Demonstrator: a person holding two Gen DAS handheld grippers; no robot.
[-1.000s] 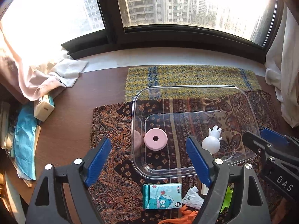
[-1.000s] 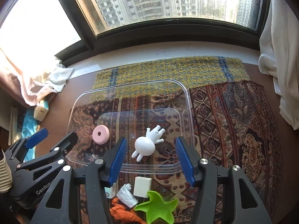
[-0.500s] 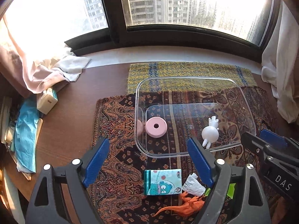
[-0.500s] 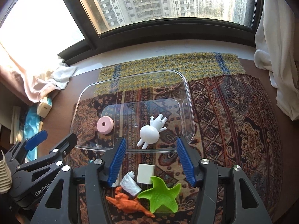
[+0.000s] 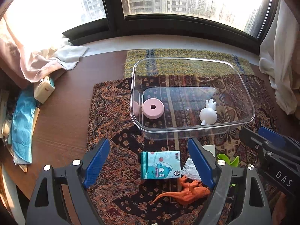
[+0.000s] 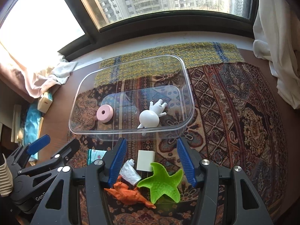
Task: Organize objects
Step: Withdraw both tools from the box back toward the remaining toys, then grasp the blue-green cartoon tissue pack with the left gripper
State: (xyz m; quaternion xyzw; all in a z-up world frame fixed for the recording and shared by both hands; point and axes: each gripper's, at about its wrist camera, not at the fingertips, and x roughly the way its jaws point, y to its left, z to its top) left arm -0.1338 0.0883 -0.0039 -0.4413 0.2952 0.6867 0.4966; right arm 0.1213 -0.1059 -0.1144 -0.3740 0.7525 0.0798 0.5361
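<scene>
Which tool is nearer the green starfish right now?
Right. The right tool hangs open directly over the green starfish, which lies between its fingers. The left tool is off to the side, over the tissue pack.

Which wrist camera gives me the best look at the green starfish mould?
The right wrist view: the green starfish mould lies whole on the rug between the open right gripper fingers. In the left wrist view only two green tips show behind the left gripper finger.

Dark-framed window (image 5: pixel 116 15) looked onto high-rise blocks, bright daylight poured in, pale curtains (image 6: pixel 277 37) hung at both sides, brown wooden table (image 5: pixel 61 123) carried patterned rug (image 6: pixel 234 112).
</scene>
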